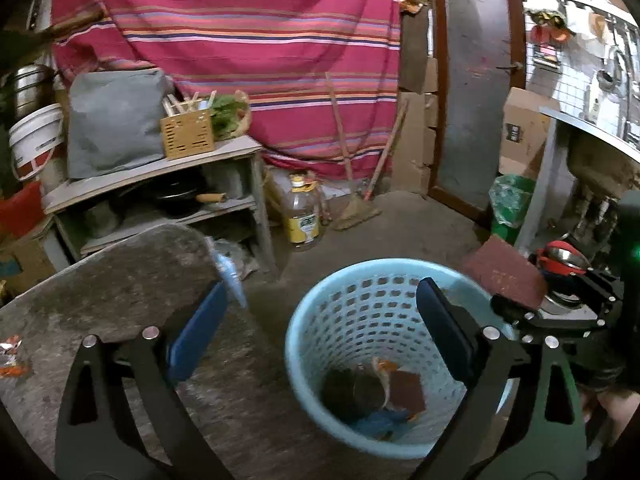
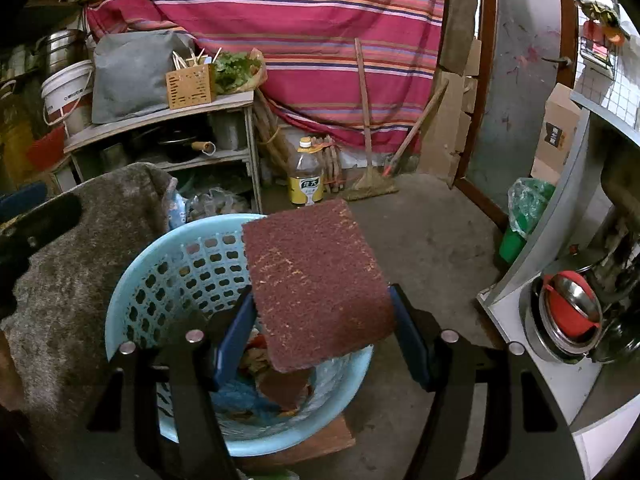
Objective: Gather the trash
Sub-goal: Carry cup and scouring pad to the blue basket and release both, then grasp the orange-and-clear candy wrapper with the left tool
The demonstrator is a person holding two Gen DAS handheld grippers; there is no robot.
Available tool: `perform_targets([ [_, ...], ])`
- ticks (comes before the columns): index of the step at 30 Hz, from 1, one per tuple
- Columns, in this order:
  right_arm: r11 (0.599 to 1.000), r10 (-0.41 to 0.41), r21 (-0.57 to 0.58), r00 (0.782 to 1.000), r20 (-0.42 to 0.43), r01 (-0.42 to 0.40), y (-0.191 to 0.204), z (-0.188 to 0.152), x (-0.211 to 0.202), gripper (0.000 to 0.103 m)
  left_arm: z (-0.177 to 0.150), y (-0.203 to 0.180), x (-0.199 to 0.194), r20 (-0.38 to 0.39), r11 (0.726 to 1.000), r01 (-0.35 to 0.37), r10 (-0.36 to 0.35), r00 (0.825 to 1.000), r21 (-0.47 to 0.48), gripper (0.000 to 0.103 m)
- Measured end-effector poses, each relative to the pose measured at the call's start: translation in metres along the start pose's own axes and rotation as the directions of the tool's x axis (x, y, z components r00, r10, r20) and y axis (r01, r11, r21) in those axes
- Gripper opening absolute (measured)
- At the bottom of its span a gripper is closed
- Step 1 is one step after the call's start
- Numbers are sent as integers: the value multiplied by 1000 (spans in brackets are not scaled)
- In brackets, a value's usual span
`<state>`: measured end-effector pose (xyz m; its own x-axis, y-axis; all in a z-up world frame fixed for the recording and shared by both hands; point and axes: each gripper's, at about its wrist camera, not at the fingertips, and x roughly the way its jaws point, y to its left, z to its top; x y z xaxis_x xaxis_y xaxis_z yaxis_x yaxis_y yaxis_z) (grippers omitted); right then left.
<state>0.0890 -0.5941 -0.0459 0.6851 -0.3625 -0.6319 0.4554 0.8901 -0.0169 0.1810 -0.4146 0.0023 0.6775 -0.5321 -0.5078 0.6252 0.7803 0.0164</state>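
Note:
A light blue perforated trash basket [image 1: 320,344] stands on the floor beside the grey table [image 1: 120,280]; several scraps lie in its bottom. It also shows in the right wrist view [image 2: 132,320]. My left gripper [image 1: 320,312] is open and empty above the basket's near rim. My right gripper [image 2: 320,332] holds a dark red scouring pad [image 2: 316,284] between its fingers, over the basket. The pad also shows at the right of the left wrist view [image 1: 504,276]. A crumpled wrapper [image 1: 10,354] lies on the table's left edge.
A wooden shelf unit [image 1: 160,176] with a pan and a wicker box stands behind the table. An oil bottle [image 1: 304,212], a broom [image 1: 356,208] and a green bag [image 1: 512,200] are on the floor. A metal counter [image 2: 560,280] with pots is at right.

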Motion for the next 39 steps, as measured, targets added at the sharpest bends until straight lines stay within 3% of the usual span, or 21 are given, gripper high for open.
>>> perform_targets([
  [7, 1000, 24, -11, 1000, -16, -24, 23, -6, 11, 66, -25, 60, -37, 8, 993, -115, 115, 993, -39, 98],
  [14, 1000, 3, 19, 1000, -15, -3, 43, 2, 19, 67, -50, 147, -63, -36, 960, -259, 257, 966, -106, 98],
  [15, 1000, -9, 23, 1000, -13, 9, 47, 4, 21, 72, -53, 160, -66, -42, 953, -279, 276, 960, -117, 98],
  [17, 999, -18, 32, 1000, 2, 18, 51, 6, 21, 90, -60, 192, -70, -58, 933, -334, 329, 943, -136, 98],
  [20, 999, -37, 32, 999, 14, 37, 61, 9, 21, 90, -68, 236, -74, -86, 899, -410, 401, 912, -156, 98],
  [24, 999, -11, 38, 1000, 3, 10, 71, 9, 26, 91, -78, 306, -75, -136, 833, -517, 499, 856, -197, 98],
  [28, 1000, -5, 3, 1000, -11, 5, 87, 7, 30, 91, -89, 366, -61, -228, 789, -562, 516, 825, -249, 97],
  [30, 1000, -5, -15, 1000, -10, 5, 94, 6, 30, 91, -98, 389, -52, -280, 778, -560, 492, 825, -285, 85],
  [35, 999, -5, -33, 1000, -15, 5, 101, 6, 31, 91, -125, 416, -24, -383, 787, -525, 398, 834, -325, 53],
  [39, 1000, -3, -31, 1000, -6, 3, 101, 10, 29, 91, -129, 418, -25, -360, 795, -524, 413, 836, -305, 47],
])
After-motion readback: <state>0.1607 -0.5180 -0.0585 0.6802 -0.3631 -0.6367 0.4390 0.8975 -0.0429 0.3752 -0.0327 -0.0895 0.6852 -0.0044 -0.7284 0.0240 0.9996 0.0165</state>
